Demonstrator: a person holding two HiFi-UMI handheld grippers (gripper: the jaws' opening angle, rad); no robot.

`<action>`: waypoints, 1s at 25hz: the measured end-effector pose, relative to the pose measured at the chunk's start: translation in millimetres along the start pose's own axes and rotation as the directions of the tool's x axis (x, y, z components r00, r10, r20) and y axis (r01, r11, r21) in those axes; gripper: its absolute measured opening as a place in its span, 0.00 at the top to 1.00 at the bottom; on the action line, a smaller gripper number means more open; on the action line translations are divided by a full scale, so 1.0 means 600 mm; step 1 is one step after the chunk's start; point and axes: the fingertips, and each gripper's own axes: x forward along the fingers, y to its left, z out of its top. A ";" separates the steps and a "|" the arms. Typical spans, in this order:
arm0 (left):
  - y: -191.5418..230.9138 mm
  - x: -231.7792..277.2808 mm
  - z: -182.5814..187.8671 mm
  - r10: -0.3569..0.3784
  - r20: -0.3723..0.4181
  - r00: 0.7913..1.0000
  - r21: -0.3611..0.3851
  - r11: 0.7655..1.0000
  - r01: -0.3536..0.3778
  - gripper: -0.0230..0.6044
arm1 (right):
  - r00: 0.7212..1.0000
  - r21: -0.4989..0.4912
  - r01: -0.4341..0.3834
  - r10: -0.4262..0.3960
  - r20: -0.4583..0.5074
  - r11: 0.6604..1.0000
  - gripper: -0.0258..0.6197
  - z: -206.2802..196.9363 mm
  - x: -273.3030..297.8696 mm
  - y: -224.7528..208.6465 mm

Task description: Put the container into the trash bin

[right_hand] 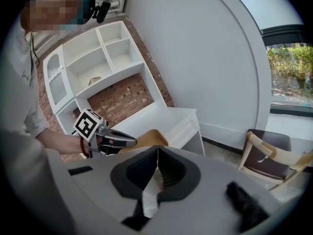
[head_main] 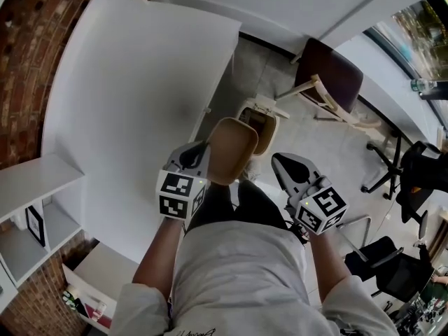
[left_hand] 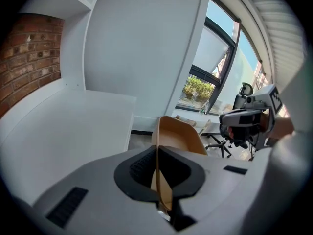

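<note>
A tan paper container (head_main: 232,148) hangs in the air in front of me, open side up. My left gripper (head_main: 207,162) is shut on its rim; in the left gripper view the thin wall of the container (left_hand: 177,135) stands pinched between the black pads. Just beyond it on the floor stands the small cream trash bin (head_main: 260,123) with its lid tipped open. To the right, my right gripper (head_main: 281,164) hangs beside the container, shut with nothing in it. In the right gripper view the jaws of the right gripper (right_hand: 157,156) meet, and the container (right_hand: 149,136) shows behind them.
A white desk (head_main: 140,82) fills the left side, next to the bin. A wooden chair with a dark seat (head_main: 337,81) stands behind the bin. Black office chairs (head_main: 400,165) are at the right. White shelves (head_main: 28,208) and a brick wall lie at the left.
</note>
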 end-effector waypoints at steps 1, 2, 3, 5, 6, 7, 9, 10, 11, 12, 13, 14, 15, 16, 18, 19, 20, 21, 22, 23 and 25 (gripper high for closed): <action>-0.011 0.006 0.000 -0.006 -0.004 1.000 0.002 1.000 0.006 0.92 | 1.000 -0.001 0.005 -0.005 0.004 1.000 0.92 -0.002 -0.008 -0.008; -0.021 0.012 0.001 -0.012 -0.007 1.000 0.005 1.000 0.012 0.92 | 1.000 -0.003 0.010 -0.010 0.008 1.000 0.91 -0.002 -0.016 -0.016; -0.030 0.019 0.002 -0.017 -0.009 1.000 0.009 1.000 0.017 0.92 | 1.000 -0.006 0.014 -0.014 0.013 1.000 0.92 -0.002 -0.022 -0.025; -0.046 0.030 0.004 -0.025 -0.014 1.000 0.018 1.000 0.026 0.92 | 0.999 -0.017 0.020 -0.020 0.027 1.000 0.91 0.002 -0.031 -0.040; -0.053 0.035 0.004 -0.029 -0.017 0.999 0.021 0.999 0.030 0.92 | 0.999 -0.019 0.022 -0.022 0.034 1.000 0.92 0.004 -0.035 -0.047; -0.061 0.040 0.004 -0.033 -0.022 0.999 0.024 0.999 0.033 0.92 | 0.999 -0.016 0.025 -0.025 0.040 1.000 0.91 0.006 -0.040 -0.053; -0.076 0.051 0.001 -0.040 -0.031 0.999 0.029 0.999 0.041 0.92 | 0.998 -0.010 0.035 -0.035 0.047 0.999 0.92 0.006 -0.053 -0.067; -0.083 0.057 -0.001 -0.043 -0.035 0.998 0.031 0.999 0.044 0.92 | 0.998 -0.007 0.040 -0.040 0.049 0.999 0.92 0.004 -0.059 -0.074; -0.089 0.062 -0.004 -0.045 -0.038 0.998 0.032 0.998 0.046 0.92 | 0.998 -0.004 0.043 -0.043 0.051 0.999 0.92 0.000 -0.065 -0.081; -0.095 0.068 -0.007 -0.046 -0.040 0.998 0.032 0.998 0.047 0.92 | 0.998 -0.001 0.046 -0.046 0.053 0.999 0.92 -0.004 -0.070 -0.087; -0.100 0.073 -0.010 -0.045 -0.041 0.998 0.030 0.998 0.047 0.92 | 0.997 0.002 0.047 -0.047 0.054 0.999 0.92 -0.009 -0.074 -0.093; -0.104 0.079 -0.013 -0.045 -0.042 0.998 0.028 0.999 0.046 0.92 | 0.997 0.005 0.049 -0.049 0.052 0.999 0.91 -0.015 -0.078 -0.100; -0.108 0.085 -0.017 -0.044 -0.045 0.998 0.025 0.999 0.045 0.93 | 0.997 0.011 0.051 -0.051 0.049 0.999 0.92 -0.022 -0.081 -0.106; -0.112 0.091 -0.022 -0.044 -0.052 0.998 0.021 0.999 0.045 0.92 | 0.998 0.019 0.052 -0.052 0.044 0.998 0.92 -0.031 -0.083 -0.110; -0.119 0.098 -0.031 -0.043 -0.067 0.997 0.009 0.999 0.044 0.92 | 0.998 0.035 0.047 -0.048 0.033 0.998 0.92 -0.049 -0.086 -0.114; -0.122 0.102 -0.033 -0.041 -0.070 0.997 0.003 0.999 0.042 0.92 | 0.999 0.036 0.040 -0.041 0.028 0.999 0.92 -0.056 -0.087 -0.115; -0.124 0.106 -0.034 -0.038 -0.071 0.997 -0.001 0.999 0.038 0.92 | 0.999 0.035 0.033 -0.034 0.022 0.999 0.92 -0.060 -0.087 -0.117; -0.126 0.109 -0.036 -0.033 -0.070 0.997 -0.003 0.999 0.033 0.92 | 0.999 0.033 0.026 -0.026 0.019 0.999 0.92 -0.065 -0.086 -0.119; -0.127 0.113 -0.038 -0.028 -0.070 0.997 -0.006 1.000 0.028 0.92 | 1.000 0.032 0.020 -0.020 0.018 0.999 0.92 -0.069 -0.085 -0.121; -0.128 0.118 -0.042 -0.024 -0.069 0.997 -0.010 1.000 0.024 0.92 | 1.000 0.032 0.016 -0.017 0.020 0.999 0.92 -0.072 -0.085 -0.123; -0.127 0.130 -0.054 -0.020 -0.071 0.997 -0.035 0.999 0.017 0.92 | 1.000 0.038 0.014 -0.015 0.027 0.999 0.92 -0.078 -0.084 -0.129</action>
